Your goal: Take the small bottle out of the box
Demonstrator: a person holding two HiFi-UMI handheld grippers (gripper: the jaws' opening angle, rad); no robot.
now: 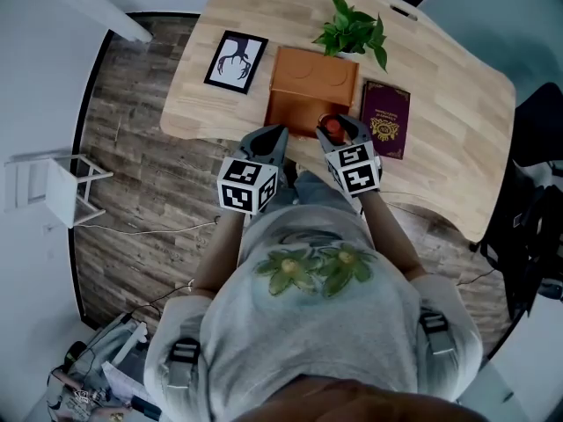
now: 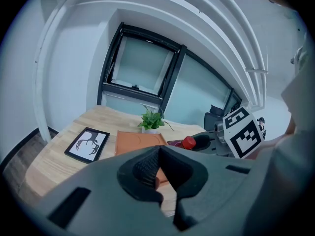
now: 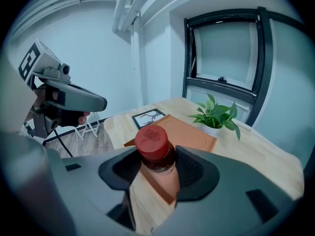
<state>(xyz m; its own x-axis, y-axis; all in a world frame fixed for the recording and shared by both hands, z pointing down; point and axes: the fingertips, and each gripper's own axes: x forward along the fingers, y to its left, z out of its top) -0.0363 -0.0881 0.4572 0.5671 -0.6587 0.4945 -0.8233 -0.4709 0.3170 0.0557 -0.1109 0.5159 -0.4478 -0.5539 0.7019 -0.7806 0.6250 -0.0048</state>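
We see a red-capped small bottle (image 3: 154,150), an orange box (image 1: 310,90), a maroon book (image 1: 385,120) with gold emblem at right, green plant (image 1: 352,29) far, black-and-white picture (image 1: 236,61) left.

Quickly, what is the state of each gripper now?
Left gripper: closed, holding nothing.
Right gripper: closed on the small bottle.

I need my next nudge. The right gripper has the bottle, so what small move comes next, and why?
Probably lift slightly and carry the bottle sideways, clear of the box, before lowering it onto the table. The right gripper is shut on it, and it hangs over the box's near corner. The left gripper is shut and empty.
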